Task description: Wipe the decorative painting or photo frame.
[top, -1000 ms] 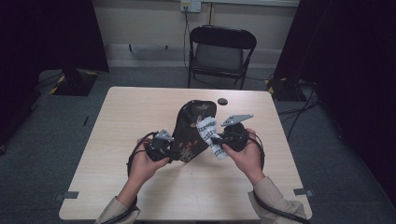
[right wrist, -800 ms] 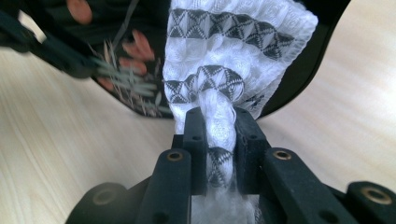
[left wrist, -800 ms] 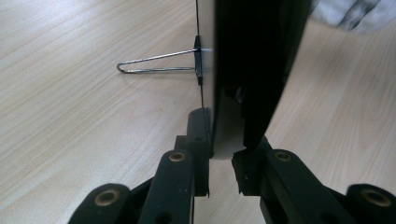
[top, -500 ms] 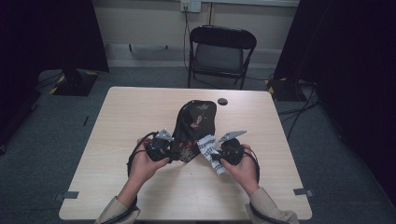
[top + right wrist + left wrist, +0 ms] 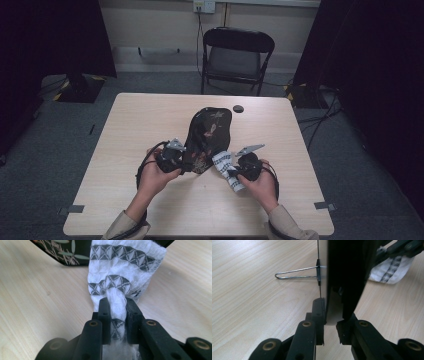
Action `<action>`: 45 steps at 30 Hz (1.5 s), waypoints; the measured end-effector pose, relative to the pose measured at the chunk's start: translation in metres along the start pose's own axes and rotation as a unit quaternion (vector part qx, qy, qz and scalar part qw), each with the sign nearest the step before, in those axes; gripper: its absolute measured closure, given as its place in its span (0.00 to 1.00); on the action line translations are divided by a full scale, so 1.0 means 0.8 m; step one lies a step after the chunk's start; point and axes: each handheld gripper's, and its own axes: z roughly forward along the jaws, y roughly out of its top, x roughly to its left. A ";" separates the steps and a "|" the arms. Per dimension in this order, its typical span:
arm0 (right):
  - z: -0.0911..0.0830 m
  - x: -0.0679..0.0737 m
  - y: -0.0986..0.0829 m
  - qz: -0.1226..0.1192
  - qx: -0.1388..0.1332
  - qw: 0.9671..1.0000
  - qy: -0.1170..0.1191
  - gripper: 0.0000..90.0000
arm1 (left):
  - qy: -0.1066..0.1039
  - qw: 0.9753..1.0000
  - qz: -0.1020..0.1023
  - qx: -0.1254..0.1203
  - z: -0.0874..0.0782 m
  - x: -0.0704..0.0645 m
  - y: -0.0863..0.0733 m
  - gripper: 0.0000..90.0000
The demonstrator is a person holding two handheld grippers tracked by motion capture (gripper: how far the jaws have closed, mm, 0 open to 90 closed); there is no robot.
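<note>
A black panel with a floral pattern stands tilted on the table, propped from behind by a wire stand. My left gripper is shut on the panel's near lower edge, with the jaws on either side of it. My right gripper is shut on a white cloth with grey diamond bands, just right of the panel's lower corner. In the right gripper view the cloth bunches between the jaws and fans out beyond them, in front of the panel's corner.
The light wooden table has a small black round object near its far edge. A black folding chair stands behind the table. Dark curtains hang at both sides.
My right gripper has moved toward the near edge with the cloth, away from the panel's face. The left gripper and the panel have stayed in place.
</note>
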 end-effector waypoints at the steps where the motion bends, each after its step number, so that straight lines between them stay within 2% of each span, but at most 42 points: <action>1: -0.004 -0.001 0.001 0.000 -0.004 1.000 -0.001 0.87 | 0.001 1.000 0.000 -0.001 0.000 0.000 0.000 0.87; 6: -0.034 -0.003 0.015 -0.007 -0.025 1.000 -0.008 0.87 | 0.002 1.000 -0.003 0.000 0.000 0.000 0.000 0.87; 13: -0.082 -0.004 0.053 -0.026 -0.056 0.998 -0.028 0.87 | 0.001 1.000 -0.003 0.000 0.000 0.000 0.000 0.87; 20: -0.129 -0.006 0.091 -0.040 -0.090 0.994 -0.046 0.87 | 0.001 1.000 -0.004 -0.001 0.000 0.000 0.000 0.87; 25: -0.149 0.002 0.116 -0.051 -0.112 0.991 -0.051 0.87 | 0.001 1.000 -0.005 -0.002 0.000 0.000 0.000 0.87; 28: -0.148 0.007 0.124 -0.055 -0.119 0.990 -0.046 0.87 | 0.000 1.000 -0.004 -0.003 0.000 0.000 0.000 0.87; 32: -0.137 0.017 0.128 -0.065 -0.112 0.991 -0.042 0.87 | 0.000 1.000 -0.001 -0.002 0.000 0.000 0.000 0.87; 45: -0.106 0.014 0.101 -0.054 -0.089 0.994 -0.031 0.87 | 0.000 1.000 0.000 -0.001 0.000 0.000 0.000 0.87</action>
